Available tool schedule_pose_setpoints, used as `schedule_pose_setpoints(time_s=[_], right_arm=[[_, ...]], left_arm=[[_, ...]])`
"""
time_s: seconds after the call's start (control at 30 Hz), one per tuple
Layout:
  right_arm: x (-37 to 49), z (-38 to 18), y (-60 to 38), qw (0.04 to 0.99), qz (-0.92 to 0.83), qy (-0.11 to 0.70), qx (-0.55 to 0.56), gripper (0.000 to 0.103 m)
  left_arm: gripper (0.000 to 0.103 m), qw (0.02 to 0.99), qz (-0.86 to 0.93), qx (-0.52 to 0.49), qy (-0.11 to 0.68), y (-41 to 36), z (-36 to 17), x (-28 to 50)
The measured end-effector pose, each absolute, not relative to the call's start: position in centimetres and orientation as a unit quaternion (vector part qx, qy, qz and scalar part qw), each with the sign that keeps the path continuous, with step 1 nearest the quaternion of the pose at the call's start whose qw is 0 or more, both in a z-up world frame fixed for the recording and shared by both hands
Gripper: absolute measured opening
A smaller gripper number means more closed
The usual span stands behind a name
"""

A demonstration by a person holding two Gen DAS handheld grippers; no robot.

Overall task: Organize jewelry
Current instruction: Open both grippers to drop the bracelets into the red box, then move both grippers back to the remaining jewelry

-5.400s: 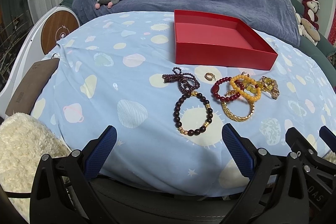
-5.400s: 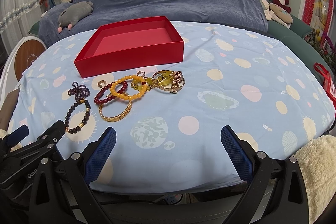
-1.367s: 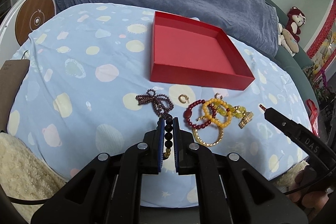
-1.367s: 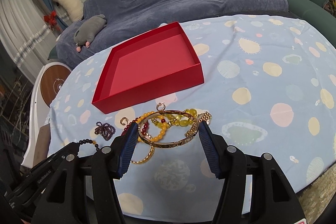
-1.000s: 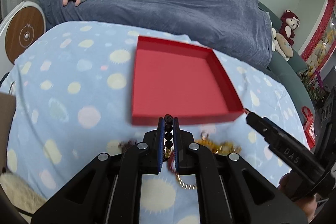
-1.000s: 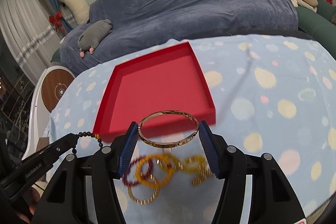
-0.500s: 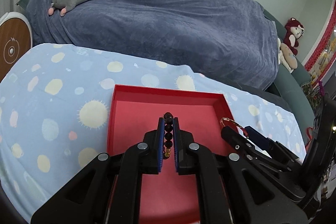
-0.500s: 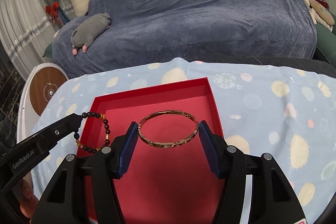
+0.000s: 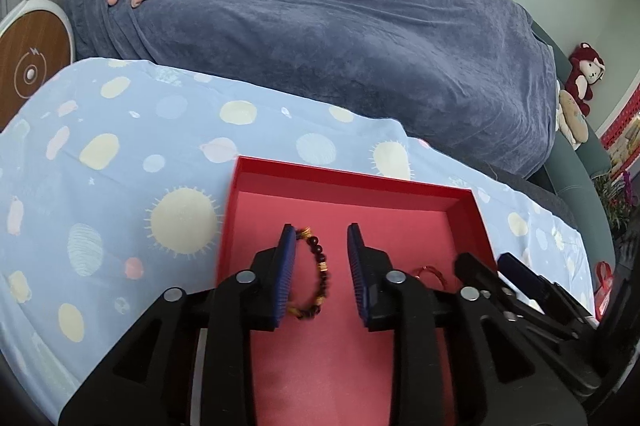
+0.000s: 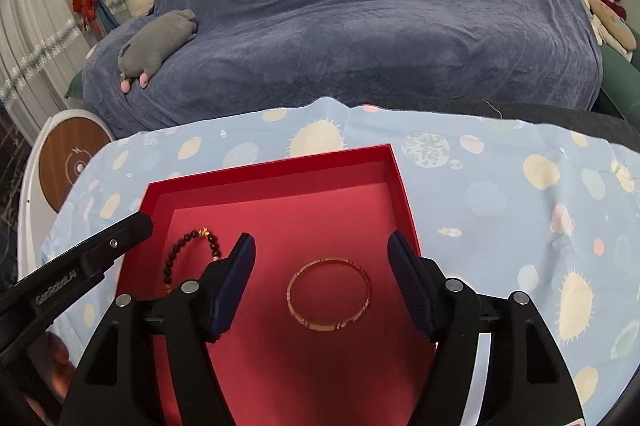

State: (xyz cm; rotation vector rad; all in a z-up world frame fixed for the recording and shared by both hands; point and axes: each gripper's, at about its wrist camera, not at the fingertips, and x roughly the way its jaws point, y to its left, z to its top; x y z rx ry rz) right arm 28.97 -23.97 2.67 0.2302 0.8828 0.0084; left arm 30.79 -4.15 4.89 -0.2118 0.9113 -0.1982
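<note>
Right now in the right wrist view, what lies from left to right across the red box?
Left gripper tip at the box's left wall → dark beaded bracelet → gold bangle lying flat between the open right gripper fingers → right wall of the red box → spotted blue cloth.

One word can be read. In the right wrist view, the black finger of the left claw [image 10: 92, 258] that reaches in from the near left carries white lettering, seemingly "GenRobot.AI"; its last characters are small and slanted, so that ending is uncertain. The round wooden disc [image 10: 68, 158] at the far left bears a lightning-bolt sign inside rings.
</note>
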Motion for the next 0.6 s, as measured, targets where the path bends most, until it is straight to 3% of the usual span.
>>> schedule_pose_setpoints(time_s=[0.33, 0.6], right_arm=[[20.8, 4.9, -24.5, 0.904, 0.002, 0.406, 0.131, 0.066], [13.7, 5.5, -23.1, 0.905, 0.002, 0.406, 0.124, 0.066]], left_arm=[[0.049, 0.892, -0.084, -0.110, 0.431, -1.2, 6.4, 24.1], [0.052, 0.894, -0.084, -0.093, 0.429, 0.2, 6.7, 17.2]])
